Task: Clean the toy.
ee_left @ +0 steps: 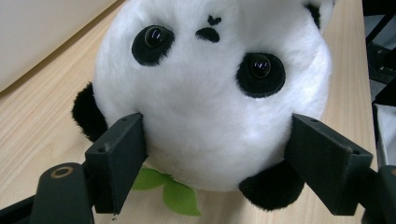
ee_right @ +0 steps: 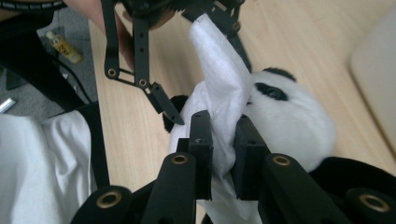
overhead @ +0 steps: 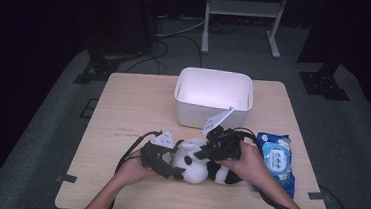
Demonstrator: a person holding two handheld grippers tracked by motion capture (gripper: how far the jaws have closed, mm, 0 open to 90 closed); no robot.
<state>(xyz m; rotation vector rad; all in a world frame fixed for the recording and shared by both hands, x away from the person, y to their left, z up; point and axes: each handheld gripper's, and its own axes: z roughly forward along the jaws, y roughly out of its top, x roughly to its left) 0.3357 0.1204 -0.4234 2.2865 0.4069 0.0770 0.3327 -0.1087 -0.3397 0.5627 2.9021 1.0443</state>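
Right gripper (ee_right: pixel 223 154): fingers (ee_right: pixel 201 140) nearly closed, pinching a fold of white wipe (ee_right: pixel 219 84) between them. In the right gripper view the wipe ran from the lower centre of the frame up to the top centre, draped against the plush panda (ee_right: pixel 289 121).

Left gripper (ee_left: pixel 215 154): fingers (ee_left: pixel 119 158) spread wide, one on each flank of the panda's white head (ee_left: pixel 210 93). Both pads sat against the fur at lower left and lower right of the left gripper view, so the toy was held between them. Face was upside down in that frame, eyes in the upper half; a green felt leaf (ee_left: pixel 170 191) showed at bottom centre.

High view: panda (overhead: pixel 194 163) lay on the wooden surface (overhead: pixel 128 110), lower centre of frame, between the two hands, left gripper (overhead: pixel 161 160) at its left and right gripper (overhead: pixel 220 145) just above it. White bin (overhead: pixel 212 114) stood behind the toy at frame centre. Blue wipes pack (overhead: pixel 277 159) lay right of the right hand (overhead: pixel 249 162), near the surface's right edge.
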